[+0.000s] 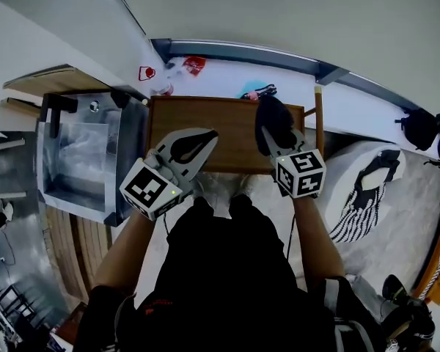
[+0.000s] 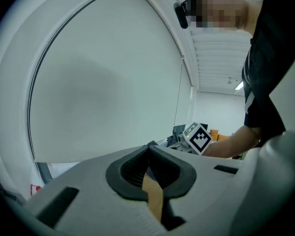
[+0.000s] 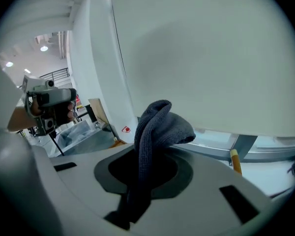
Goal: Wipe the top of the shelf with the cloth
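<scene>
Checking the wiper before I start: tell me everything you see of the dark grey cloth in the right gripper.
The dark grey cloth looks like soft, nubby fabric, bunched into a thick fold. The right gripper is shut on its lower part; the rest stands past the jaw tips and flops over at the top. In the head view it sits over the brown wooden shelf top; whether they touch cannot be told.

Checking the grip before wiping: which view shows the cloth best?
The right gripper view: the grey cloth fills its centre, pinched in the right claw. The head view shows only a dark lump over the shelf; the left gripper view misses it.
</scene>
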`<state>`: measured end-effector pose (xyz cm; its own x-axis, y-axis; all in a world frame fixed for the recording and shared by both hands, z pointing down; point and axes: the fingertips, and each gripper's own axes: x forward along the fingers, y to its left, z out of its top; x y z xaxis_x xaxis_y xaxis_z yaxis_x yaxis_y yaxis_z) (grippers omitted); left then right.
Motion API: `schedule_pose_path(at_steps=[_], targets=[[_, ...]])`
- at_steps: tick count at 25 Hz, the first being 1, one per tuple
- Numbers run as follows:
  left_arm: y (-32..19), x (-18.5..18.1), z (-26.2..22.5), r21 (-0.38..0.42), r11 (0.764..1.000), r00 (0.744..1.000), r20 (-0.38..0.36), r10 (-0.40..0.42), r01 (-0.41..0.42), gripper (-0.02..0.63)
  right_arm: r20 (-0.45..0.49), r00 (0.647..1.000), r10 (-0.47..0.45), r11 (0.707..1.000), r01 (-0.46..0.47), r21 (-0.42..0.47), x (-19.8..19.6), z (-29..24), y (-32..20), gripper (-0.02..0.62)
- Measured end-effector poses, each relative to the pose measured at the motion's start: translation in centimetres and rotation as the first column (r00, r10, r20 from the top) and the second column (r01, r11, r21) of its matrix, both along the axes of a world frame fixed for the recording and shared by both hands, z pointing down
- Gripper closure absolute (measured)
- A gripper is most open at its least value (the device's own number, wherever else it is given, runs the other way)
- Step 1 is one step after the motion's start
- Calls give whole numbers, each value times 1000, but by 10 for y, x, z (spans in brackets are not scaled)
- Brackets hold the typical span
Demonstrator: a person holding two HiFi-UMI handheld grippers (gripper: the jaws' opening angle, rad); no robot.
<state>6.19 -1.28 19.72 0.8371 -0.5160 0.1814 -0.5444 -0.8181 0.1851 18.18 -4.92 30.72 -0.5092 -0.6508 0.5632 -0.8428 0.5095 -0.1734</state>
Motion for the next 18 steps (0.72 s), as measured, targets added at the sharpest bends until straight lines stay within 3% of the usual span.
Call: schedule_pose_path(at_steps=[7,13,18], targets=[[-4,-19,-30,32,998,999,-5,-50,51,586,62,997,-49,993,42,111,-28,-65,-2,537],[-4,-35,-38,89,994,998,-15,-65,66,586,93,990,-104,982,87,170,-53,-101,5,537],[-6,-44,-45,89,992,996,-31,-86,88,586,110,982,-153,969,128,210,-70,-126,13,537]])
